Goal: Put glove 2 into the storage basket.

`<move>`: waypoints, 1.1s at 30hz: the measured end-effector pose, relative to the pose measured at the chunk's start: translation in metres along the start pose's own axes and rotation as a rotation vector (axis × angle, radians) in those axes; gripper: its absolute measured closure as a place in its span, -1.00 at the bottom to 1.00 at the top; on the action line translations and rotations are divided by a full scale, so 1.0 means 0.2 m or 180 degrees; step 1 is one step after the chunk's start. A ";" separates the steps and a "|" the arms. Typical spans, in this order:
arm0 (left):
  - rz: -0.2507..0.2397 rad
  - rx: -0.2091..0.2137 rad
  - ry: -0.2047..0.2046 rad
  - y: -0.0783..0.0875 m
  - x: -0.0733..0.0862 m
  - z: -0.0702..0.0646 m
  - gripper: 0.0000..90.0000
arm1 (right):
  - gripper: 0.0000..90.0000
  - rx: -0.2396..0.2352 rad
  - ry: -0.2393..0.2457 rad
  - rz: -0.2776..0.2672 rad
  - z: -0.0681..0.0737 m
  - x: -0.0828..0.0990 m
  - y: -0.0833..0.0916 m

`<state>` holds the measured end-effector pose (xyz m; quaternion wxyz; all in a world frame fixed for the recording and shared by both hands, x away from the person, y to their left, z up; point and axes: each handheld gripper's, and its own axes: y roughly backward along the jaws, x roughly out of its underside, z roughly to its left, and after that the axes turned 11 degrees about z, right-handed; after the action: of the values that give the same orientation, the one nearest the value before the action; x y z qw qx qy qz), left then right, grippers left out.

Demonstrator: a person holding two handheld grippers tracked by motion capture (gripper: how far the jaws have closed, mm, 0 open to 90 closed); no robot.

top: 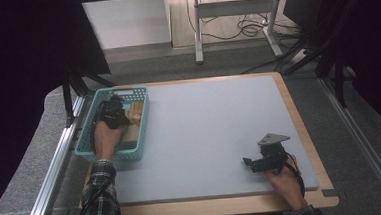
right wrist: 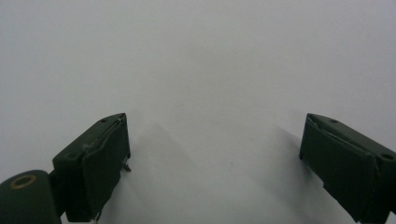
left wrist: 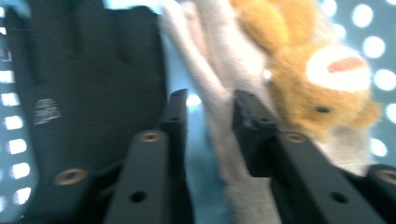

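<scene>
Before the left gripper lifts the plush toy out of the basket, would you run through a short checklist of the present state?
1. Left gripper inside the teal basket: ok.
2. Jaws closed on the plush toy, on its pale limb: ok.
3. Grip firm enough to lift: cannot tell; the picture is blurred.
4. Black item beside the toy free of the jaws: ok.
5. Right gripper open, away from the basket, over the grey mat: ok.
</scene>
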<state>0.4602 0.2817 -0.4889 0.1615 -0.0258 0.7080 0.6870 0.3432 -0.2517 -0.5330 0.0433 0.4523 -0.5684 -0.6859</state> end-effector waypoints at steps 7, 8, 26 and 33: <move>-0.0211 0.0044 0.0156 0.04 0.04 0.08 -0.13 | -0.82 0.0000 0.0000 -0.0001 0.00 0.00 0.00; -0.0211 0.0044 0.0156 0.04 0.04 0.08 -0.18 | -0.82 0.0000 0.0000 -0.0001 0.00 0.00 0.00; -0.0513 0.0526 0.0229 0.08 0.12 0.15 -0.76 | -0.82 0.0001 0.0000 0.0001 0.00 0.00 0.00; -0.0599 0.0652 0.0147 0.13 0.14 0.13 -0.83 | -0.82 0.0001 0.0000 0.0001 0.00 0.00 0.00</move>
<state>0.4326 0.3139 -0.4707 0.2106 -0.0913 0.7724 0.5921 0.3433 -0.2516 -0.5329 0.0434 0.4523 -0.5685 -0.6858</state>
